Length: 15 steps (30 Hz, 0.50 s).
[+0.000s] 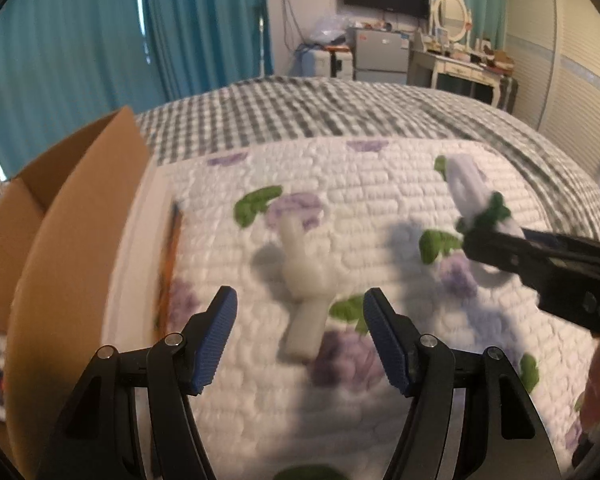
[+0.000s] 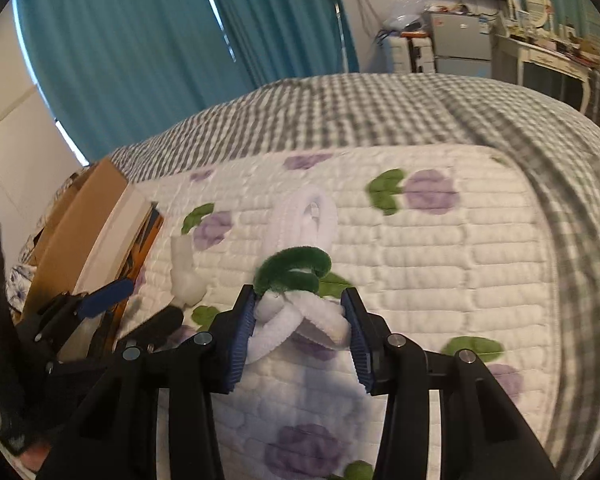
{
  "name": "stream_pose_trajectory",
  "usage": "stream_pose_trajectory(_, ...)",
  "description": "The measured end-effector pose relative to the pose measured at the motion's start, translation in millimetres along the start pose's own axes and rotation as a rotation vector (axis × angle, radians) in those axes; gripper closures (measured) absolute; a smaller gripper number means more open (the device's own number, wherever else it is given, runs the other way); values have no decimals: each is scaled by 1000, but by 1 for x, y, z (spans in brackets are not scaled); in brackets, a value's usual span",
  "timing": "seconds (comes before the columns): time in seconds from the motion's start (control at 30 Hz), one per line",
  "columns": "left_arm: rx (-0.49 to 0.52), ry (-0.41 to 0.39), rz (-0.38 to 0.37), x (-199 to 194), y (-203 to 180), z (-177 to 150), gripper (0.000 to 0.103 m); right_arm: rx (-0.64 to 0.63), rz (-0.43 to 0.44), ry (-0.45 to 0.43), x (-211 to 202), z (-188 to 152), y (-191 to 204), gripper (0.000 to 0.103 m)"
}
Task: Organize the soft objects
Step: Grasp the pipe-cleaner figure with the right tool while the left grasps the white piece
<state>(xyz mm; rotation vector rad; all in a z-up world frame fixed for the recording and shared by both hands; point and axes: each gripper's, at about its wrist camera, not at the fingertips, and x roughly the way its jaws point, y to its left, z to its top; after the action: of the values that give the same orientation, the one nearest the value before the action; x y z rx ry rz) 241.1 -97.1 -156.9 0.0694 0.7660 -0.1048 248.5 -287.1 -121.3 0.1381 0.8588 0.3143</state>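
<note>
- Looking along the left gripper (image 1: 300,334), its blue-padded fingers (image 1: 216,340) stand spread with nothing between the pads, above a white quilted mat printed with purple flowers and green leaves (image 1: 380,184).
- Just ahead of those fingers, a pale, off-white fuzzy piece shaped like a forked stick (image 1: 304,288) lies flat on the mat, apart from both pads.
- To the left stands an open brown cardboard box (image 1: 80,208) against the mat's edge; between them a thin orange-and-dark strip shows, too blurred to tell what it is.
- At the right, the right gripper (image 1: 476,236) reaches in — it pinches a white fuzzy looped toy with a green fuzzy coil (image 1: 466,192), which sticks up past its tip.
- The mat rests on a bed with a grey-and-white checked cover (image 1: 300,112); teal curtains (image 1: 80,40) hang behind.
- Seen from the right wrist, the right gripper (image 2: 300,320) has its fingers (image 2: 242,340) closed onto the crossed white strands of the looped toy (image 2: 300,240) — both pads press the plush, the green coil sits just beyond the tips, and a larger white loop extends past it over the mat (image 2: 440,264).
- At the lower left the left gripper (image 2: 104,300) shows one blue pad, and the forked piece (image 2: 186,268) lies on the mat just beside it, with the cardboard box (image 2: 80,224) further left.
</note>
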Motion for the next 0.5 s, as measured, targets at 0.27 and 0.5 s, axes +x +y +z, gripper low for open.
stream_pose_trajectory(0.27,-11,71,-29,39,-3,6,63,33,-19,3,2,-9,-17,60)
stream_pose_trajectory(0.5,-1,46,-61,24,0,6,74,26,-27,6,5,-14,-15,60)
